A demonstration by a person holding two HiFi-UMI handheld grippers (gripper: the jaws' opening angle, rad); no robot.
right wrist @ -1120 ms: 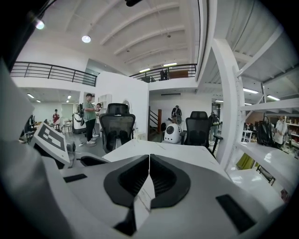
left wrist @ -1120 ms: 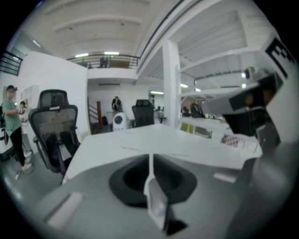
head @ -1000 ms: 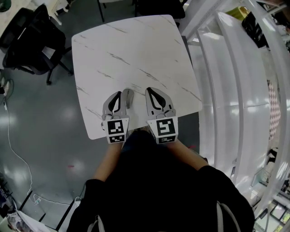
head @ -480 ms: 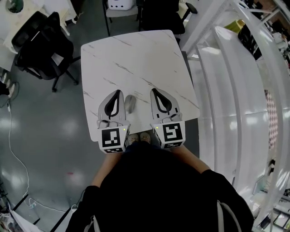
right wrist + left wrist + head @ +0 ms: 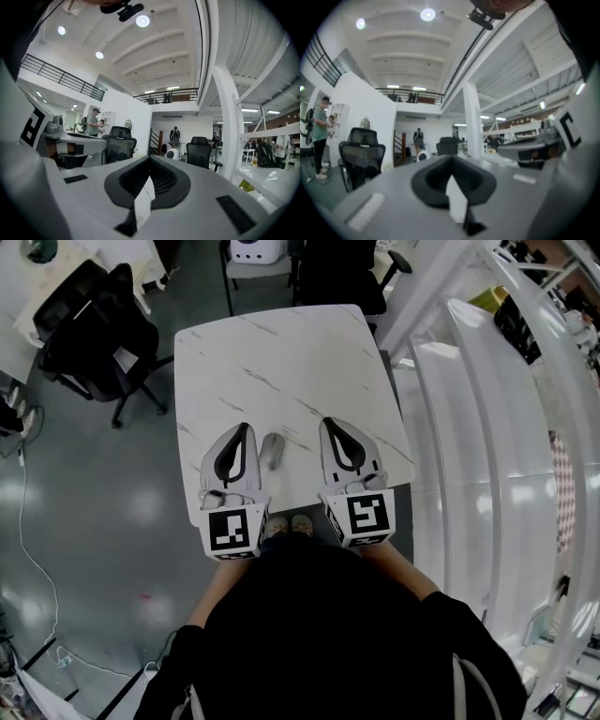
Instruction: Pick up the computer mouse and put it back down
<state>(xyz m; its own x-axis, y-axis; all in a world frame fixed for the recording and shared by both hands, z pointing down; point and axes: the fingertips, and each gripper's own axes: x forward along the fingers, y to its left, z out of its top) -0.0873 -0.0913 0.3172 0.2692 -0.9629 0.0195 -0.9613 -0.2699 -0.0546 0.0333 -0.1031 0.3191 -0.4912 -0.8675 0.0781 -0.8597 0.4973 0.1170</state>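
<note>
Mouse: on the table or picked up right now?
On the table. The computer mouse lies between the left gripper and the right gripper, untouched; both are shut on nothing.

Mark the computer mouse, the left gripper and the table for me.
computer mouse (image 5: 272,452): head view, middle of its back.
left gripper (image 5: 243,428): head view, tips of its shut jaws.
table (image 5: 281,352): head view, bare marbled top.

Black short-sleeved top (image 5: 319,634), grey left gripper (image 5: 243,430) and right gripper (image 5: 328,424), dark-lined jaws, black-and-white marker cubes (image 5: 232,531).
</note>
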